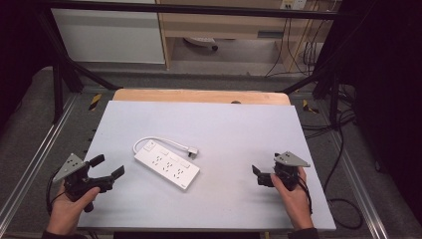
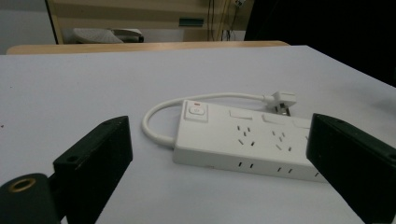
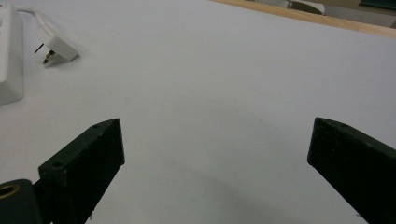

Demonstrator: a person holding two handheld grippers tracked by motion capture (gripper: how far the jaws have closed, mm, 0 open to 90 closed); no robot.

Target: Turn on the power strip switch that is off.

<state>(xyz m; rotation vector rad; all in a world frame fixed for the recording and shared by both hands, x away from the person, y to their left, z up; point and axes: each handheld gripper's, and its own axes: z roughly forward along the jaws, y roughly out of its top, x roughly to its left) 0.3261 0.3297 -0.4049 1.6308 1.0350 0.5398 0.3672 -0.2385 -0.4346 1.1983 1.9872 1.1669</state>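
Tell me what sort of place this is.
Probably a lab data-collection rig: a white-topped table inside a black metal frame, loose cables on the floor, and a power strip laid out between two handheld grippers.

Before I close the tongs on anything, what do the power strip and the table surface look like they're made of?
The power strip looks like hard white moulded plastic with a smooth, slightly glossy finish: crisp edges, sharply cut socket slots. Its cord reads as flexible white rubber or PVC, holding a loop. The table surface seems a matte pale grey sheet with no glare, over a wooden board showing at the far edge; the exact sheet material is unclear.
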